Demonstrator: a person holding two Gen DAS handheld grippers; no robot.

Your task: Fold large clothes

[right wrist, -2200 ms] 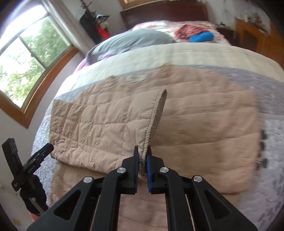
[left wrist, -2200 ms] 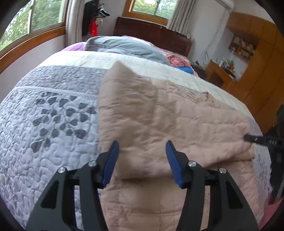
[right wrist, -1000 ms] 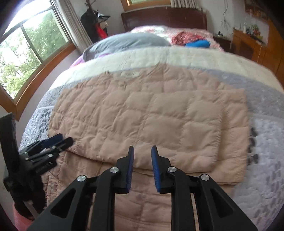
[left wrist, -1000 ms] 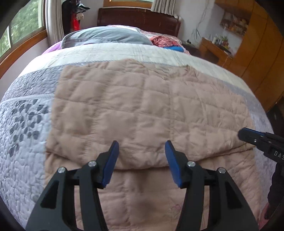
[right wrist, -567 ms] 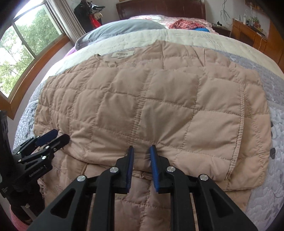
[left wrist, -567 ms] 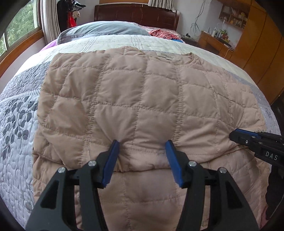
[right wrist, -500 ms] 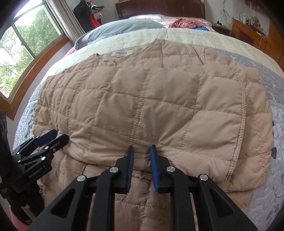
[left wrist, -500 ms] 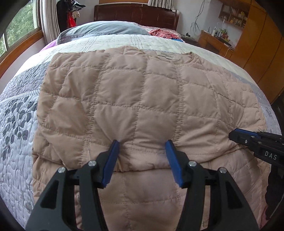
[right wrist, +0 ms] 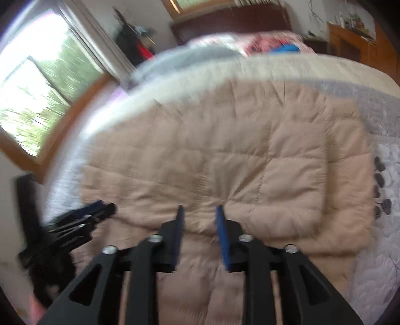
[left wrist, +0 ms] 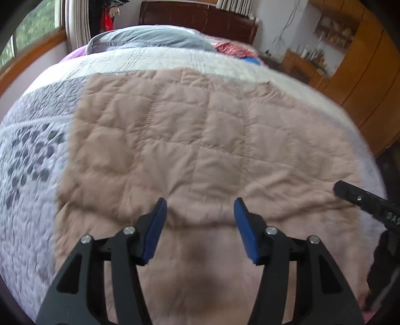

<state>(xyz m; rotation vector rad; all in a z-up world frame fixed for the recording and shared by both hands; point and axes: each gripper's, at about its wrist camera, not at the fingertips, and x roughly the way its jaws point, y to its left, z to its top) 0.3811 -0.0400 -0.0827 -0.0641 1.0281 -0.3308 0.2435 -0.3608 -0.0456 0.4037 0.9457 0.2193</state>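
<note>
A beige quilted jacket [left wrist: 190,140] lies folded on the bed, its upper layer ending in a fold edge just ahead of my grippers; it also shows in the right wrist view [right wrist: 237,160]. My left gripper [left wrist: 200,210] is open and empty, hovering over that fold edge. My right gripper [right wrist: 199,215] is open and empty, over the same edge further right. The right gripper's tip shows at the right of the left wrist view [left wrist: 362,200]; the left gripper shows at the left of the right wrist view [right wrist: 82,220]. Both views are motion-blurred.
The grey-and-white patterned bedspread [left wrist: 27,155] surrounds the jacket. A grey pillow [left wrist: 150,40] and dark headboard [left wrist: 197,15] lie at the far end. A window [right wrist: 37,87] is on the left, wooden cabinets [left wrist: 362,75] on the right.
Both grippers have pulled back and up from the jacket's fold edge. The right gripper's jaws have opened wider. The jacket lies still.
</note>
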